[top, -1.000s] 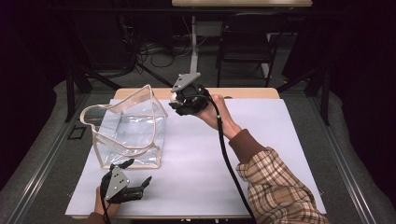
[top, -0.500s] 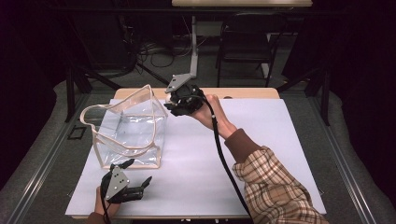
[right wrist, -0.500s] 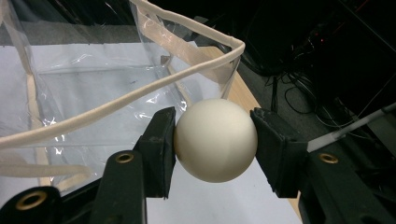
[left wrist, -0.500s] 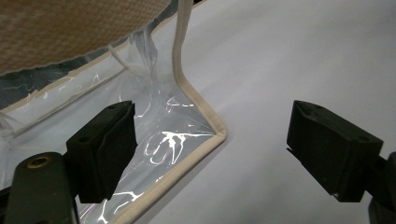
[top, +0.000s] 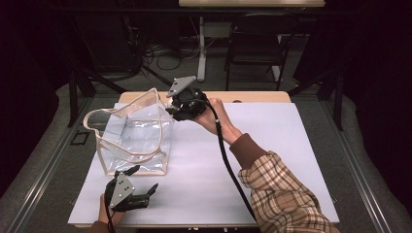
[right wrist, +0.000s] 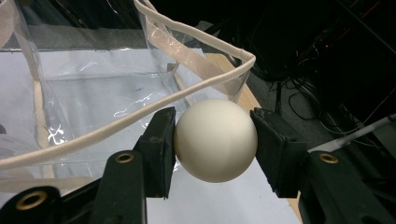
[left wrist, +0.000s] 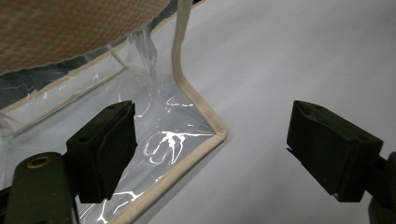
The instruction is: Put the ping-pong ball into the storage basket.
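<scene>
A clear plastic bag (top: pixel 133 138) with beige trim stands open on the white table top (top: pixel 272 145), left of centre. My right gripper (top: pixel 176 110) is raised at the bag's far right upper rim, shut on a white ball (right wrist: pixel 215 139). The bag's beige rim (right wrist: pixel 154 107) runs just in front of the ball. My left gripper (top: pixel 141 187) rests low near the table's front left, jaws wide open with nothing between them, just short of the bag's near bottom corner (left wrist: pixel 212 133).
A bare wooden strip (top: pixel 257 97) shows at the table's far edge. Beyond it stand a dark chair (top: pixel 252 43), table legs and floor cables. A plaid sleeve (top: pixel 286 194) crosses the table's right front.
My right gripper has carried the ball leftward and slightly lower, up to the bag's rim. The left gripper has stayed put.
</scene>
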Demonstrator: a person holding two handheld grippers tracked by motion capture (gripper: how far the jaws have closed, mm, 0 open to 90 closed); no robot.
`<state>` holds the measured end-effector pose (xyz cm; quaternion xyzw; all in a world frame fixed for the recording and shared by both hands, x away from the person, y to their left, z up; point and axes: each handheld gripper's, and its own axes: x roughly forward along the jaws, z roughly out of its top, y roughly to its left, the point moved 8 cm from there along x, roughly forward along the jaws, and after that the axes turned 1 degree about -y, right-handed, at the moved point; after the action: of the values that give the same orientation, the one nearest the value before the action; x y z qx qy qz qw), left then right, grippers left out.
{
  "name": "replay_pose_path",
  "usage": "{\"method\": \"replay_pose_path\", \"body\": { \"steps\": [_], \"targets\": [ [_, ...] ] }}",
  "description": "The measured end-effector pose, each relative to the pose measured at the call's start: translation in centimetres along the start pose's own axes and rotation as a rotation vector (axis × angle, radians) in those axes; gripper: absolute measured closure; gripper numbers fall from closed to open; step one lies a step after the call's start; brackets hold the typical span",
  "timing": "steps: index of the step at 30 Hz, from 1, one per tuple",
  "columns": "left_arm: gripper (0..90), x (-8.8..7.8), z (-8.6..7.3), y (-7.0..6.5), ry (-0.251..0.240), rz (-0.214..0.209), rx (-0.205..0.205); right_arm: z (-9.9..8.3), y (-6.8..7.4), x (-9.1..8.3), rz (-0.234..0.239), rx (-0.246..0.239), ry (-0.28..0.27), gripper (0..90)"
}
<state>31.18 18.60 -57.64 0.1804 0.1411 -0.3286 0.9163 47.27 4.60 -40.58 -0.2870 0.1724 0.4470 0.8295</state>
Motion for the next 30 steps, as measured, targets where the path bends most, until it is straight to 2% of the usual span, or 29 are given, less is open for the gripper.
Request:
{"method": "replay_pose_path", "body": {
  "steps": [22,25,30],
  "targets": [
    [16.0,0.0,0.0,0.0,0.0,0.0,0.0,0.9,0.9,0.9,0.008,-0.03,-0.004,51.0],
    [16.0,-0.1,0.0,0.0,0.001,0.001,0.0,1.1,0.9,0.9,0.009,-0.017,-0.007,51.0],
    [16.0,0.0,0.0,0.0,0.001,0.001,0.0,1.3,1.1,1.0,0.014,-0.025,-0.01,51.0]
  ]
}}
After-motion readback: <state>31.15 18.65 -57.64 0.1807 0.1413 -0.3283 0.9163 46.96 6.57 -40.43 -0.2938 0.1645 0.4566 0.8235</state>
